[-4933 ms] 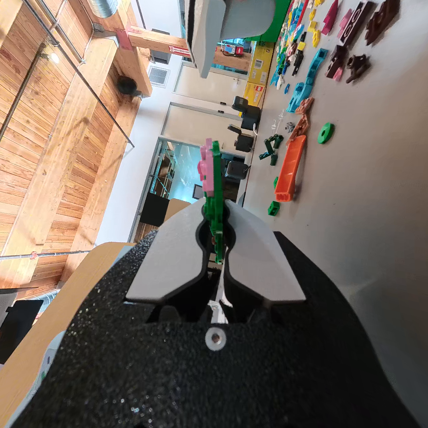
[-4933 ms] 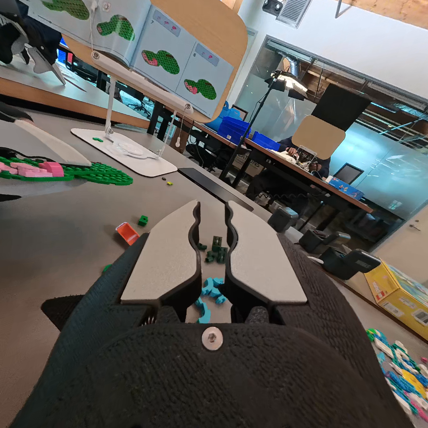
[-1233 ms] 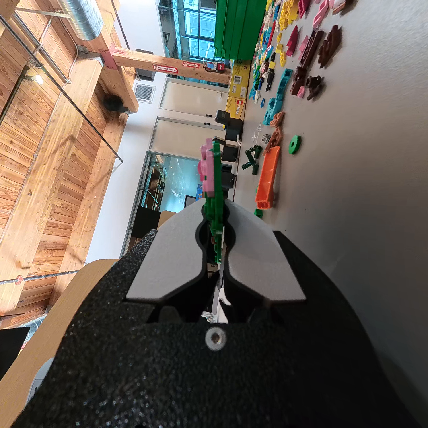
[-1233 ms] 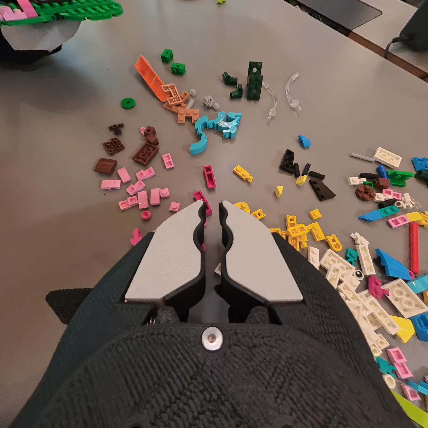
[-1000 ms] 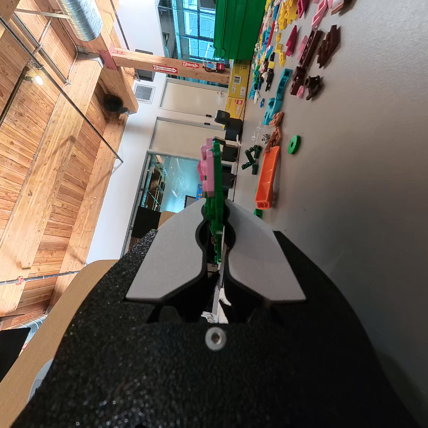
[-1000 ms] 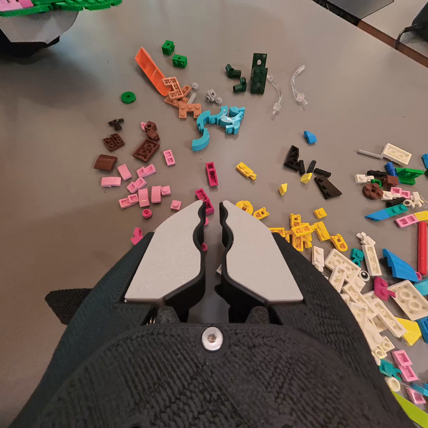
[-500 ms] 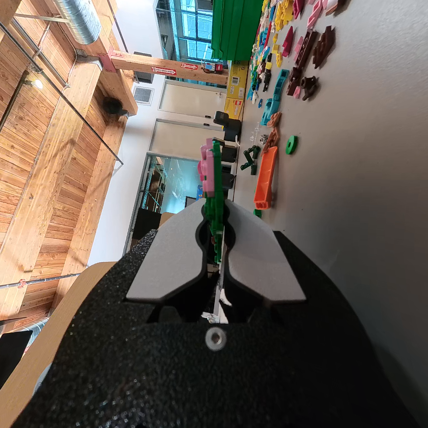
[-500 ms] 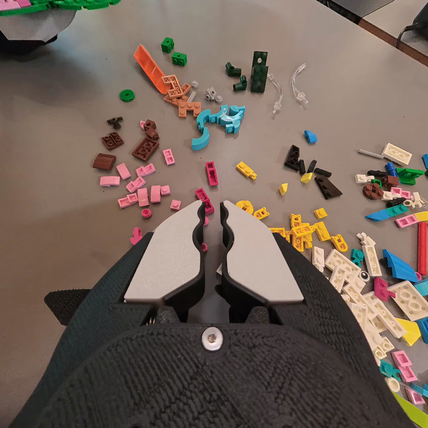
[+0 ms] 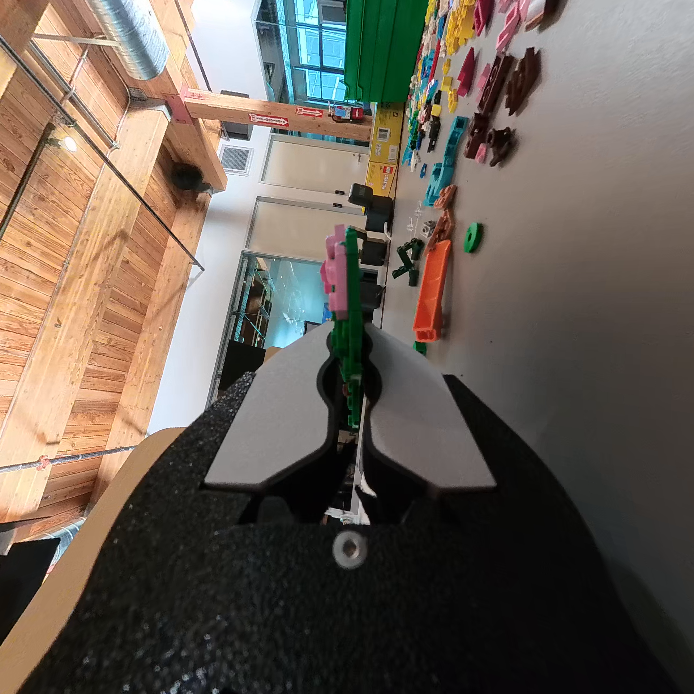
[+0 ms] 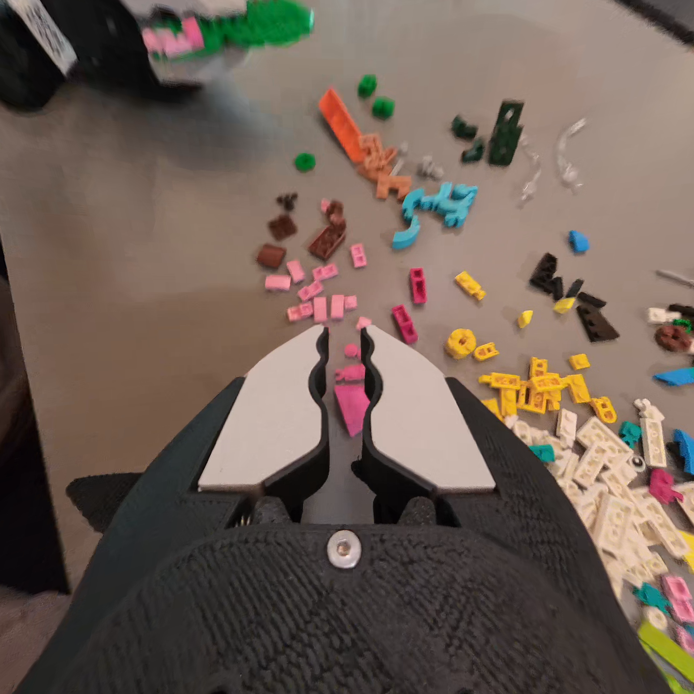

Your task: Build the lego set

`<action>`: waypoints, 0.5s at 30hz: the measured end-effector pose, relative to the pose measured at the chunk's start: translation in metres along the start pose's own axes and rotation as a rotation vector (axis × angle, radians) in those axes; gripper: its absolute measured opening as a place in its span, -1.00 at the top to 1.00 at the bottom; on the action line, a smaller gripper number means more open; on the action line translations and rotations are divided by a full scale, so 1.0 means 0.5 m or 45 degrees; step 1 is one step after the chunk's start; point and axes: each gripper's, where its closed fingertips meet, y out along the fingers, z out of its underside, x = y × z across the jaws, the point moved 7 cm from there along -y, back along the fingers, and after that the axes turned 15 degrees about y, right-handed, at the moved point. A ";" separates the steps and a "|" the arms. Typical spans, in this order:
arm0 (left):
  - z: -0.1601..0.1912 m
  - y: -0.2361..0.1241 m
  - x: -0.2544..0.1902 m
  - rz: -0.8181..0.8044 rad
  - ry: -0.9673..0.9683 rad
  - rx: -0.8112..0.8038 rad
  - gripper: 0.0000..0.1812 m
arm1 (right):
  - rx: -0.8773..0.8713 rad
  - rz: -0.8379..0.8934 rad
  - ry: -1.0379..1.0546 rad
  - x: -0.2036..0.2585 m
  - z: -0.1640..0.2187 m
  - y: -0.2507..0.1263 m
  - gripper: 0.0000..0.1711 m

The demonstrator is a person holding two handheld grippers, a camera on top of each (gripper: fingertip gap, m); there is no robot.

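Note:
My left gripper (image 9: 347,332) is shut on the edge of a green plate (image 9: 352,300) with pink bricks (image 9: 336,278) stuck on one face, held off the grey table (image 9: 563,338). The same build (image 10: 263,26) shows blurred at the top left of the right wrist view. My right gripper (image 10: 343,330) hovers low over the table (image 10: 150,263), its jaws a narrow gap apart and empty. Magenta pieces (image 10: 351,403) lie on the table seen through the gap. A cluster of small pink pieces (image 10: 319,300) lies just past the fingertips.
Loose pieces are spread ahead and to the right: brown (image 10: 326,236), an orange slope (image 10: 340,124), turquoise (image 10: 439,206), yellow (image 10: 533,386), white (image 10: 608,469). The table's left edge (image 10: 18,375) is close. A green bin (image 9: 379,49) and a yellow box (image 9: 386,131) stand at the far end. Tip to tip, the grippers are about 20 cm apart.
My right gripper has swung left and pulled back, with motion blur, and its jaws have parted slightly. The left gripper's build now shows more in the right view. The left gripper holds steady.

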 end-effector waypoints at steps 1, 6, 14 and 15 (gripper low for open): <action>-0.001 0.000 0.000 0.001 0.001 -0.002 0.91 | 0.081 0.028 -0.014 0.003 0.005 -0.004 0.82; -0.004 0.000 -0.001 0.002 0.022 -0.008 0.91 | 0.299 0.085 -0.088 0.024 0.020 -0.014 0.78; -0.013 -0.002 -0.001 -0.009 0.066 -0.026 0.91 | 0.273 0.168 -0.254 0.045 0.039 0.018 0.75; -0.014 -0.003 -0.002 -0.009 0.079 -0.029 0.91 | 0.274 0.168 -0.252 0.044 0.041 0.022 0.76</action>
